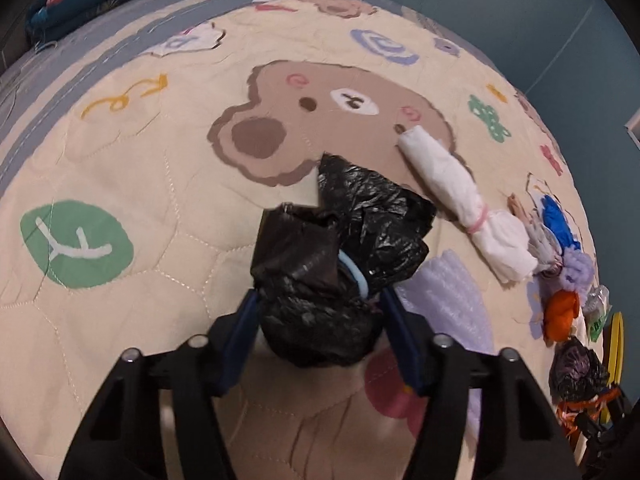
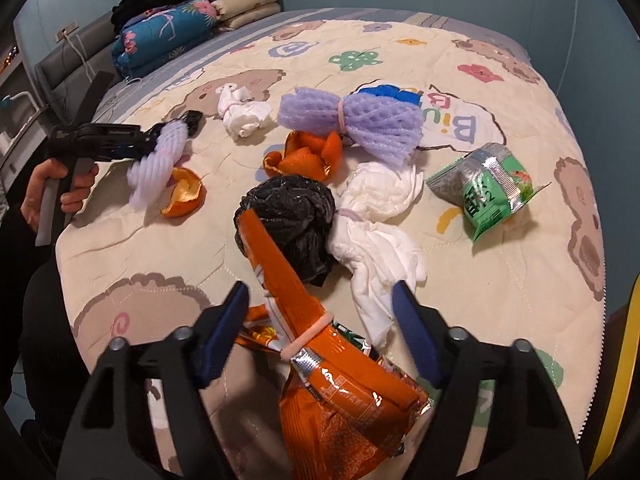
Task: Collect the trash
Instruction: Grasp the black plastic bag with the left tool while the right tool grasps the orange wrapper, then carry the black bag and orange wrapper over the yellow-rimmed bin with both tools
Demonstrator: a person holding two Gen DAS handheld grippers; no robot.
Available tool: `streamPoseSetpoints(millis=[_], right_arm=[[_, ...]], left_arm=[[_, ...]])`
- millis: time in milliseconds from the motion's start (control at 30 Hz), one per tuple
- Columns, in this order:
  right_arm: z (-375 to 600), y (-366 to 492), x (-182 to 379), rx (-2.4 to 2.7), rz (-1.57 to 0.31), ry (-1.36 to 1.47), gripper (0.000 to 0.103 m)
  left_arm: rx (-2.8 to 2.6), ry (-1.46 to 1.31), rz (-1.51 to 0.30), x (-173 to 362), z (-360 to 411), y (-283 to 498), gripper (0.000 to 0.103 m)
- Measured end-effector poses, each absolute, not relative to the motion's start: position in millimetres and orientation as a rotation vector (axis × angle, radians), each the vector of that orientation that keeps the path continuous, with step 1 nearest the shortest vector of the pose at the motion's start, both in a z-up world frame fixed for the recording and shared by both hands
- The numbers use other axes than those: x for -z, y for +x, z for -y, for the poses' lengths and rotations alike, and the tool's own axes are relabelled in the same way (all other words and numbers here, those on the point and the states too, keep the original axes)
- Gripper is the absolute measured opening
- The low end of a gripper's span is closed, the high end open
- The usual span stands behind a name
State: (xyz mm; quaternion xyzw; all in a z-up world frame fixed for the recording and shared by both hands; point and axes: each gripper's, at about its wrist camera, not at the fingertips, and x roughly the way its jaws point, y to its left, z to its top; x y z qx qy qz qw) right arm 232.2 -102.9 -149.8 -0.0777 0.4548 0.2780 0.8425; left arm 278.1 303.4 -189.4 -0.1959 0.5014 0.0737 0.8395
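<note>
A quilted cream bedspread printed with brown bears, flowers and the letters "Bi" covers a bed against teal walls, with folded blankets stacked near the headboard. In the left wrist view the left gripper clamps a black plastic bag bound with a blue band, beside a white paper bundle. The right gripper stands wide above an orange snack wrapper, near another black bag, orange peel, purple foam netting and a green packet whose writing is unreadable.

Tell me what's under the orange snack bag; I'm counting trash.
Under the orange snack bag a smaller orange wrapper and a green scrap peek out; anything else beneath is covered.
</note>
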Motion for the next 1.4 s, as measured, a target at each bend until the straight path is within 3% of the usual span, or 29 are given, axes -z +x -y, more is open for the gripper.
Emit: streamPoseSetpoints(millis=[167,367,500,867,1400], right_arm=[[102,228,147,-0.587,-0.936,-0.183,0.030],[107,229,149,-0.606,-0.956,-0.158,0.022],[108,225,140,-0.644,-0.926,-0.139,0.021],[142,219,95,-0.708,-0.834,0.041,0.019],[208,180,33,-0.672,-0.729,0.219,0.019]], left_arm=[[-0.156,-0.457,-1.054,191,-308,279,0.044],[-0.151,-0.549,-1.012,190,-321,272,0.036],[-0.195,-0.512,-0.979,181,-319,267,0.030],[-0.205,-0.461,-0.801,114,-301,231,0.028],[0.013,-0.254,-0.684,9,-158,193,0.028]])
